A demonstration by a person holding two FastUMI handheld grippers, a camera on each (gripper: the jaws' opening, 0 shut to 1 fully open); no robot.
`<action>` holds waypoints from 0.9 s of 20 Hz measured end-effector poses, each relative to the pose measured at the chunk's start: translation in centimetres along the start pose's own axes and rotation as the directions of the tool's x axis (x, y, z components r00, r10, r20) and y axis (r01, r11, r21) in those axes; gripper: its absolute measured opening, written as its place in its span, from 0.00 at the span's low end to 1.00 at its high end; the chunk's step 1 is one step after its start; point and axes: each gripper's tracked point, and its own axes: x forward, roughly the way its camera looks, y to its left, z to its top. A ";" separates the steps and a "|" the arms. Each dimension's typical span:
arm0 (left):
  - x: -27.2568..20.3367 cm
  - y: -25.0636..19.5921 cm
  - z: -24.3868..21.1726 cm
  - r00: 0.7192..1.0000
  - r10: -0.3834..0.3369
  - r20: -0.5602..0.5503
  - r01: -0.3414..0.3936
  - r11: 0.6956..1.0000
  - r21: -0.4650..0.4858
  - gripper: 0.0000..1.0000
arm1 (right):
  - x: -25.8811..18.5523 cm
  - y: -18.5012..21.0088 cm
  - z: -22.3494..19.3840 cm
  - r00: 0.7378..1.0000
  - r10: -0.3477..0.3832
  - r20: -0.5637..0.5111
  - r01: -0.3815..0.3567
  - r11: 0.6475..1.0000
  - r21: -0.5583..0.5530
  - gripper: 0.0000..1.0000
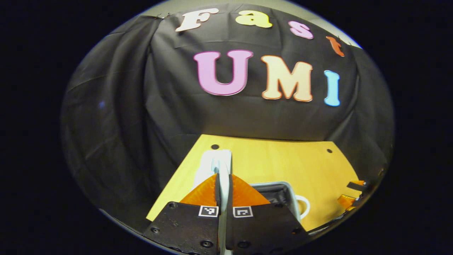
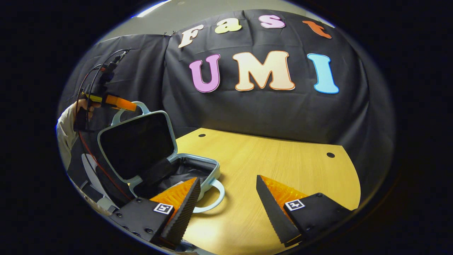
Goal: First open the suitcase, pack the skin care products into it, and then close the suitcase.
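Observation:
The pale blue suitcase stands open at the table's left end. In the right gripper view its lid is raised nearly upright over the dark-lined base. My left gripper grips the lid's handle from above. In the left gripper view the left gripper is shut on that pale handle, with the base below. My right gripper stands open over the table, just right of the base's handle, with nothing between its fingers.
The wooden table runs bare to the right and back of the suitcase, with two small holes near its far edge. Black cloth walls close it in behind. A person's hand and pale sleeve hold the left gripper.

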 end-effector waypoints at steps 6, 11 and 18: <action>0.7 -8.4 -1.5 0.992 -0.127 -0.010 0.127 0.991 0.045 0.01 | -1.7 -3.4 0.4 0.999 -0.039 0.014 0.039 0.999 0.010 0.98; 2.0 -14.7 -4.6 0.970 -0.233 -0.071 0.238 0.969 0.062 0.02 | -3.6 -6.2 0.7 0.996 -0.090 0.024 0.089 0.996 0.020 0.98; 4.1 -20.4 -9.7 0.945 -0.283 -0.165 0.296 0.953 0.060 0.13 | -6.2 -10.2 1.1 0.990 -0.133 0.049 0.131 0.990 0.041 0.98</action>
